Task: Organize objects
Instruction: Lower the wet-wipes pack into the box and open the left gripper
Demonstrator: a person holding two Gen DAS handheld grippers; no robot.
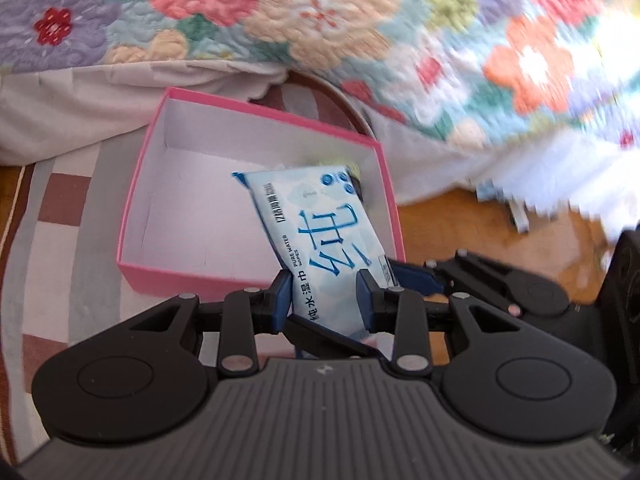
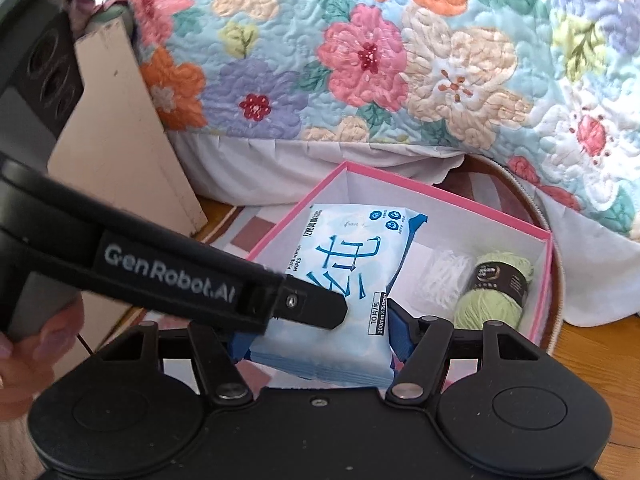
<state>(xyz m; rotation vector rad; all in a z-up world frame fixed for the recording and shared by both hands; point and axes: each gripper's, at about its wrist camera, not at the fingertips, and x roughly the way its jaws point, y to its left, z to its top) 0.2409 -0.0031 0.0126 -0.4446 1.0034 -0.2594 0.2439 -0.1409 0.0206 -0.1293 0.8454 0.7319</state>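
A blue-and-white pack of wet wipes (image 1: 320,232) (image 2: 344,256) hangs tilted over the near edge of an open pink box (image 1: 138,184) (image 2: 296,210), its far end dipping inside. My left gripper (image 1: 324,300) is shut on the pack's near end. In the right wrist view one of its fingers (image 2: 320,312) lies across the pack's face. My right gripper (image 2: 320,340) clasps the same pack across its width, both blue pads against its sides. Its finger (image 1: 416,280) shows beside the pack in the left wrist view.
Inside the box lie a green yarn skein (image 2: 492,292) and a white stringy bundle (image 2: 444,276). The box sits on a checked rug (image 1: 60,208) beside a bed with a floral quilt (image 2: 360,60). A beige board (image 2: 116,140) leans at left. A hand (image 2: 24,352) holds the left gripper.
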